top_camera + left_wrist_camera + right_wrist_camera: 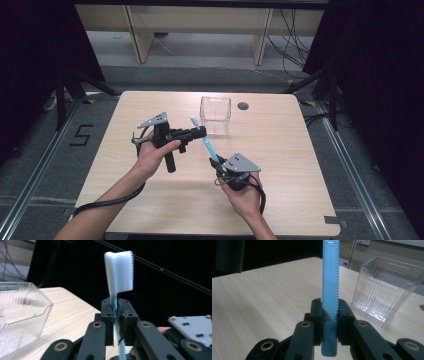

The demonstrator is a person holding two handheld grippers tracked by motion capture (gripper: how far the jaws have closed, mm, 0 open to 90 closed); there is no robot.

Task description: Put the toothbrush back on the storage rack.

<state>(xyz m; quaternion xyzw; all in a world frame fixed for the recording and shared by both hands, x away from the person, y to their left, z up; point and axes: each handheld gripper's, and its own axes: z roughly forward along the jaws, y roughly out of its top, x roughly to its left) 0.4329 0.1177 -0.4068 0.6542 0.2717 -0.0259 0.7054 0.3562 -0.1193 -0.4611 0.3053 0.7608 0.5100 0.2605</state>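
A blue toothbrush (206, 142) is held above the middle of the light wooden desk (280, 150) by both tongs at once. In the high view its long axis runs diagonally, with the white brush head toward the upper left near frame centre and the handle end toward the lower right.

The left tongs (199, 133), held in the person's left hand (152, 156), reach in from the left and are closed on the thin neck just below the head. In the left gripper view the tongs (115, 315) pinch the pale blue neck, and the white head of the toothbrush (119, 272) stands upright above them, bristles facing the right of the frame.

The right tongs (216, 162), in the right hand (244, 197), are clamped on the ribbed handle near its end. In the right gripper view the tongs (330, 315) squeeze the thick blue handle (330, 285), which rises straight up out of the top of the frame.

A clear ribbed plastic container (215, 116) stands on the desk just beyond the brush head, above frame centre, apart from the toothbrush.
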